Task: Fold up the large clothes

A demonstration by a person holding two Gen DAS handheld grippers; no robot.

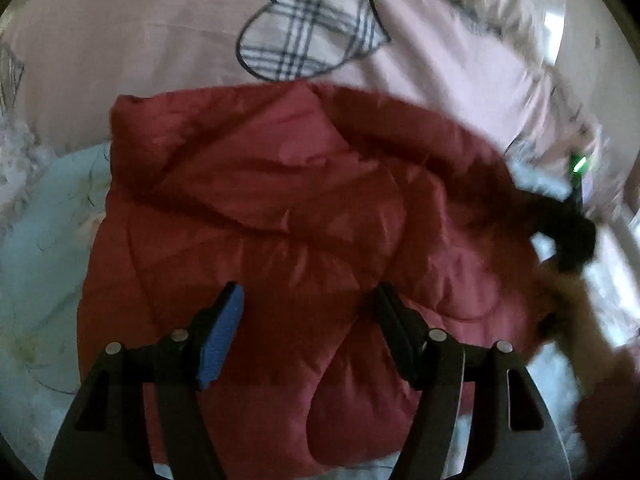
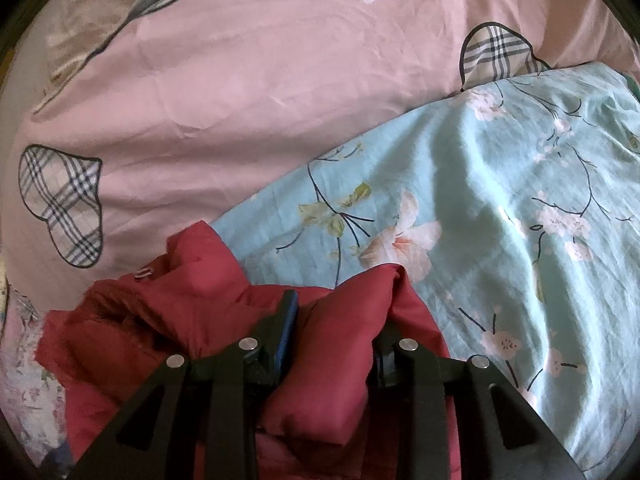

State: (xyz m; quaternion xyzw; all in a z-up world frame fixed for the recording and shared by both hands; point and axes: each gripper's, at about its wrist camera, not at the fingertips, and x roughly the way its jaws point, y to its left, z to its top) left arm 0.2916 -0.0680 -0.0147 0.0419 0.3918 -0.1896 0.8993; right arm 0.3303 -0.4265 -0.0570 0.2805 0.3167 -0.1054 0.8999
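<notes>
Left wrist view: left gripper (image 1: 308,304) agape, empty, above red jacket (image 1: 280,208) on bed (image 1: 120,40). Right gripper (image 2: 336,320) pinches jacket fold. Mid-fold; next, left needs a fresh edge.

Bed (image 2: 240,80) wearing a pink cover, pale blue floral sheet (image 2: 500,200) lying across it, red padded jacket (image 1: 280,220) resting on both
</notes>
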